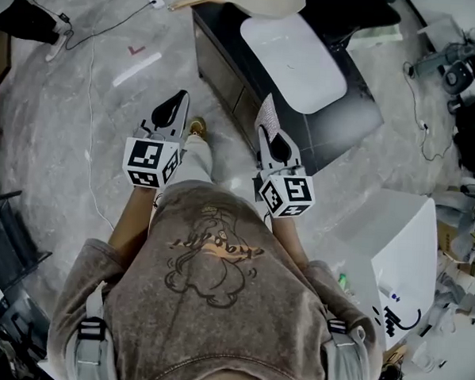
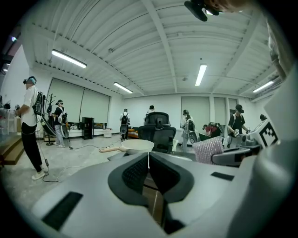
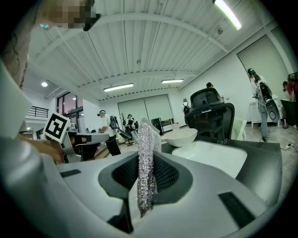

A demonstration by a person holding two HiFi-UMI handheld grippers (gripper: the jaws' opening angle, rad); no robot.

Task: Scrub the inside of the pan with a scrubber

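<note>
One loaded: right gripper (image 3: 146,163) pinching scrubber (image 3: 148,135), a soft, light mesh. Left gripper (image 2: 148,159) pressed together, empty. Pan (image 1: 267,0) at far end of bench (image 1: 344,123); probably slides when scrubbed, so take its wooden handle (image 1: 192,2).

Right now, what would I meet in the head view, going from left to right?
white strip → left tool → right tool, shut on the scrubber → white box

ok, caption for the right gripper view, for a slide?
Right gripper shut on a silvery scrubber, cream pan and white tray ahead on a dark table.
</note>
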